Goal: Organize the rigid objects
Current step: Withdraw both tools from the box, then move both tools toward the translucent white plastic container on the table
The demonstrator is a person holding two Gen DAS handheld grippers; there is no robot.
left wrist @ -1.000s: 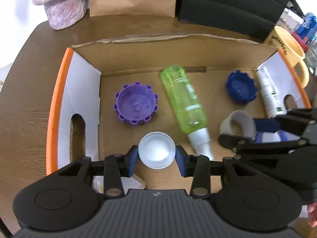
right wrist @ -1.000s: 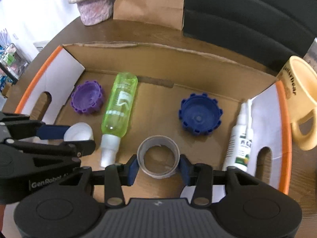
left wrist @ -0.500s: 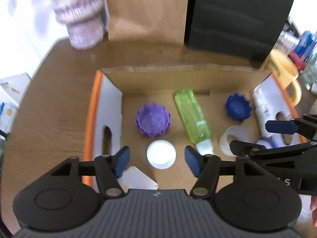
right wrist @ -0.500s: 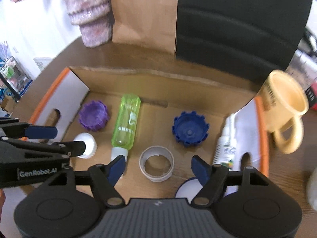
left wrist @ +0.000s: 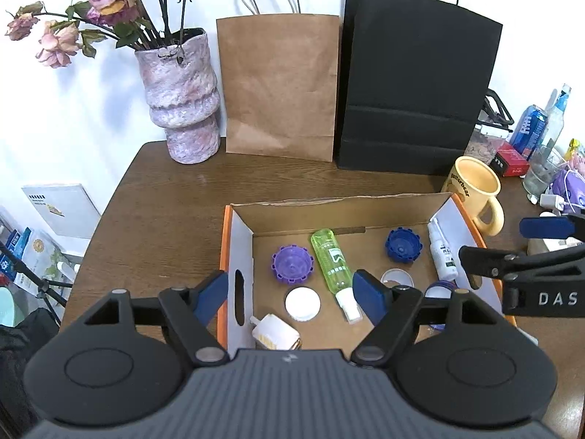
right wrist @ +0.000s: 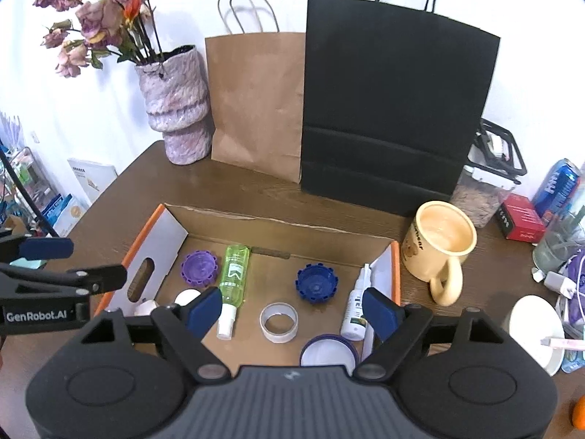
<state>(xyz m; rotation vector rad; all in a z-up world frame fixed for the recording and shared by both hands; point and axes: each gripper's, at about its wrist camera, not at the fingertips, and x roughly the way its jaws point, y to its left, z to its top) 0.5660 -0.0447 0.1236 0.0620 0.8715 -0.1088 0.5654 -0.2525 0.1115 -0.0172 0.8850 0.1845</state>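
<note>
Left wrist view: the left gripper (left wrist: pixel 290 294) hangs above the near left part of the cardboard box (left wrist: pixel 239 241), its jaws spreading apart with nothing between them. Inside the box, a white cap (left wrist: pixel 302 304) lies near the front wall, a purple cap (left wrist: pixel 293 264) just behind it, and a green spray bottle (left wrist: pixel 331 261) lies on its side in the middle of the box. A blue cap (left wrist: pixel 403 245) sits toward the box's right rear. The risk, as I judge it: on the next reach into the box, a spread finger could clip the left wall or roll the green bottle into the caps.

Right wrist view: the right gripper (right wrist: pixel 294 309) hangs above the near right part of the box, jaws also spreading and empty. A grey ring (right wrist: pixel 279 322) lies on the box floor near the front, a white spray bottle (right wrist: pixel 356 309) leans along the right wall, and a yellow mug (right wrist: pixel 440 247) stands just outside that wall. A sideways swing could knock the mug.

A second ago both grippers were low in the box, the left pinching the white cap and the right pinching the grey ring; both pieces now lie released.
</note>
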